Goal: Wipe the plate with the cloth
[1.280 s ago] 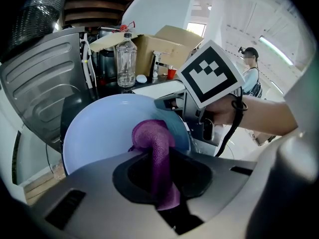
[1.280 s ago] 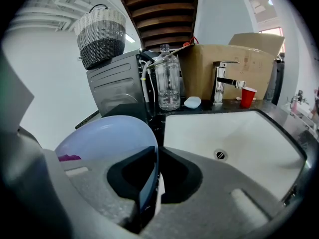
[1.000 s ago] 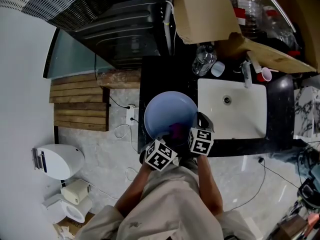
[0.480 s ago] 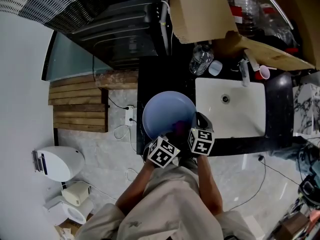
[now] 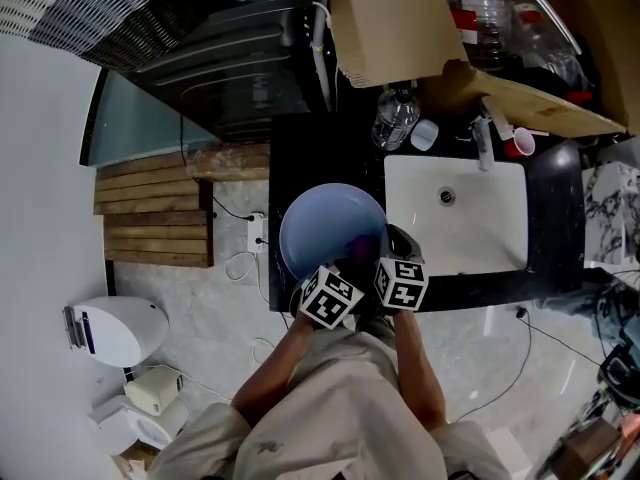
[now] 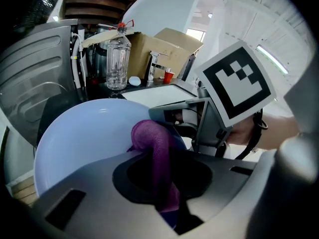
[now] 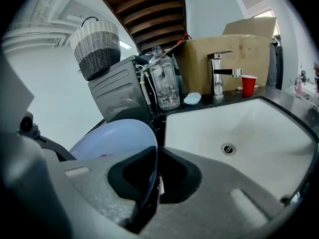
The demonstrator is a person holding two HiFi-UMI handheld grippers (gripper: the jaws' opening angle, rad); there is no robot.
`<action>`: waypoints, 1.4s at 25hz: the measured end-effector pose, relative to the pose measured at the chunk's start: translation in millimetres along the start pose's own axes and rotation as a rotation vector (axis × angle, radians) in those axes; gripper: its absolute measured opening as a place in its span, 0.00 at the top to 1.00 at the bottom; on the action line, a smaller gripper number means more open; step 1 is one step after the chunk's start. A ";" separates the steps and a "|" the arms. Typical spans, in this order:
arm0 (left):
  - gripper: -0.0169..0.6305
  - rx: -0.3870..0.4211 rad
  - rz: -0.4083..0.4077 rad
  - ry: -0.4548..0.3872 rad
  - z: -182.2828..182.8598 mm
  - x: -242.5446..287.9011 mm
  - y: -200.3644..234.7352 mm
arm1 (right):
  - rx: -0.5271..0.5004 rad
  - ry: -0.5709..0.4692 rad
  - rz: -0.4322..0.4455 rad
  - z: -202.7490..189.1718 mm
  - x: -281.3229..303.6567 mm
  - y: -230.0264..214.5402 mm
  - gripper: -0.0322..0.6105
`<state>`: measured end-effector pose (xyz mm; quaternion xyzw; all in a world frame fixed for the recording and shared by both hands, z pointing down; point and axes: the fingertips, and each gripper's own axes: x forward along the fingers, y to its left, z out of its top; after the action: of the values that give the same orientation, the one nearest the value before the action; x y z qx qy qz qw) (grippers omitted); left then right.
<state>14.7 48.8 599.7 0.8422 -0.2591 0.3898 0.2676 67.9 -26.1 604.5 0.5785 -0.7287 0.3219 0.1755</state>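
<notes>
A pale blue plate (image 5: 325,223) is held above the black counter, left of the white sink. My right gripper (image 5: 391,256) is shut on the plate's rim (image 7: 149,178) at its near right edge. A purple cloth (image 6: 158,156) is pinched in my left gripper (image 5: 345,268), which is shut on it, and the cloth lies against the plate's (image 6: 84,133) near face. In the head view the cloth (image 5: 356,258) shows as a small purple patch between the two marker cubes. The plate (image 7: 112,138) fills the left of the right gripper view.
The white sink (image 5: 480,258) with its tap (image 7: 219,76) lies to the right. A clear bottle (image 5: 393,118), a small white cup (image 5: 424,135) and a red cup (image 5: 519,144) stand behind it. A cardboard box (image 5: 395,23) sits at the back, a dark appliance (image 5: 250,63) to the left.
My left gripper has slid right with the cloth, toward the right gripper. The plate and the right gripper have hardly moved.
</notes>
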 end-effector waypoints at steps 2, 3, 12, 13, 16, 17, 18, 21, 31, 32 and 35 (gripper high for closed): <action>0.88 -0.002 -0.001 -0.004 2.7 2.2 1.4 | 0.000 0.002 0.008 -0.1 0.0 0.2 0.92; 0.88 -0.004 -0.001 -0.006 4.0 3.3 2.1 | 0.001 0.003 0.012 -0.2 0.0 0.2 0.92; 0.88 -0.009 0.001 -0.013 15.5 10.8 10.7 | 0.009 0.006 0.036 -0.3 0.9 1.3 0.92; 0.88 -0.011 0.001 -0.015 16.5 11.4 11.6 | 0.011 0.006 0.038 -0.3 0.9 1.3 0.92; 0.88 -0.021 0.006 -0.023 19.2 13.4 14.3 | 0.014 0.006 0.043 -0.8 0.0 1.0 0.92; 0.88 -0.025 0.008 -0.027 20.3 13.9 15.7 | 0.015 0.007 0.044 -0.9 -0.3 0.9 0.92; 0.88 -0.029 0.011 -0.030 21.8 14.4 17.3 | 0.016 0.007 0.045 -0.9 -0.4 0.7 0.92; 0.88 -0.036 0.020 -0.037 26.5 15.6 22.5 | 0.021 0.008 0.049 -0.2 0.0 0.2 0.92; 0.88 -0.045 0.052 -0.071 38.1 17.6 41.2 | 0.021 0.013 0.060 -0.4 0.9 1.2 0.92; 0.88 -0.047 0.055 -0.073 39.3 17.6 42.8 | 0.020 0.014 0.060 -0.2 0.9 1.2 0.92; 0.88 -0.051 0.065 -0.082 41.7 19.2 48.1 | 0.018 0.016 0.061 0.0 0.6 1.0 0.92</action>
<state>16.1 -17.6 603.9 0.8415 -0.3067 0.3568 0.2656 66.7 -26.4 604.6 0.5550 -0.7416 0.3382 0.1660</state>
